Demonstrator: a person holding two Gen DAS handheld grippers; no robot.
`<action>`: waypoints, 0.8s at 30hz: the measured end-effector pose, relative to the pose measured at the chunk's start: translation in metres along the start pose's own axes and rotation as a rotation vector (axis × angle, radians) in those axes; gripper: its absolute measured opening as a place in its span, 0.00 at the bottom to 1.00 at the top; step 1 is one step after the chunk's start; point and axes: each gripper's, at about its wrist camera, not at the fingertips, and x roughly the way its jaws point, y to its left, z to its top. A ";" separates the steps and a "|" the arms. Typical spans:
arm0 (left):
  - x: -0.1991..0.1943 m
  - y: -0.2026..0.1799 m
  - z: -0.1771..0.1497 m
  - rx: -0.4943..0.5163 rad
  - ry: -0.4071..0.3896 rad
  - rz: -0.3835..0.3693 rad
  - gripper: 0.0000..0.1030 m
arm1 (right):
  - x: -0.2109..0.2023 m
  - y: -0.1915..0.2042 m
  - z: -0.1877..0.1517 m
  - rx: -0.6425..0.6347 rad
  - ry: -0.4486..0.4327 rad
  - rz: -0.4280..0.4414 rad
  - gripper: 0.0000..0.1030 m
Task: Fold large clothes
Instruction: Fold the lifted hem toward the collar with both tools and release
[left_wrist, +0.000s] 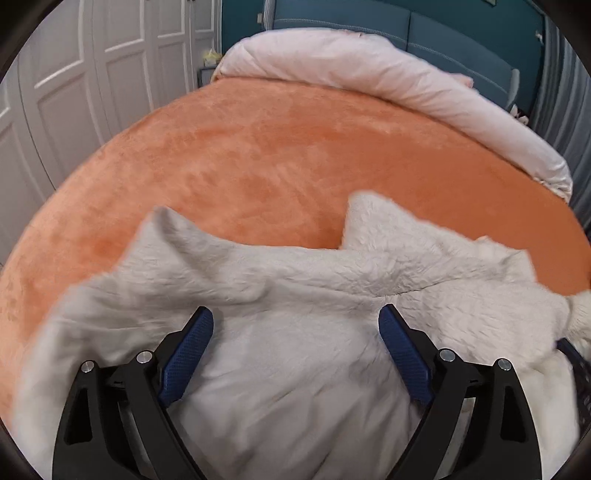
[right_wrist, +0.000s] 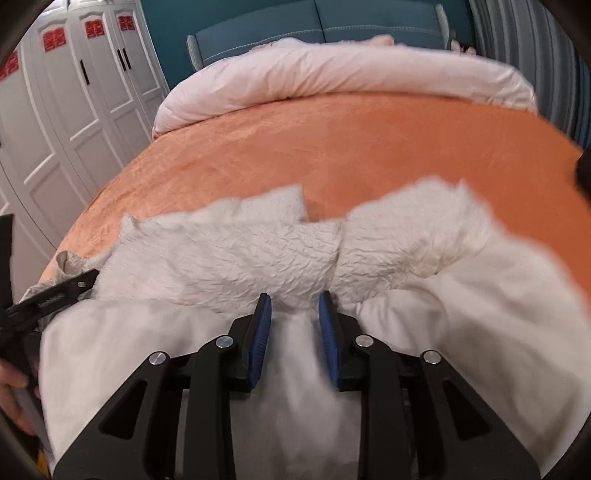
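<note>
- Left gripper (left_wrist: 295, 321): jaws spread wide, blue pads clear of the cloth on both sides; nothing is clamped. It hangs over the smooth lining of the white fleece garment (left_wrist: 295, 280).
- Right gripper (right_wrist: 294, 301): jaws narrowed, with a bunched ridge of the garment (right_wrist: 229, 258) between the blue pads; whether the pads press on it cannot be told.
- Garment: lies crumpled on the near part of the orange bedspread (left_wrist: 277, 147), fleece side and smooth side both showing.
- Further out: a pale rolled duvet (left_wrist: 369, 66) lies across the far end of the bed, before a teal headboard (left_wrist: 369, 18); white wardrobe doors (right_wrist: 74, 110) stand at the left.
</note>
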 end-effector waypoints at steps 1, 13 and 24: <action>-0.021 0.010 0.001 -0.007 -0.050 0.006 0.86 | -0.019 0.011 0.003 -0.017 -0.045 0.040 0.28; 0.016 0.096 -0.014 -0.167 0.020 0.042 0.95 | 0.031 0.109 -0.014 -0.236 0.085 0.132 0.27; 0.039 0.104 -0.021 -0.225 0.012 0.017 0.95 | 0.034 0.098 -0.018 -0.163 0.048 0.194 0.26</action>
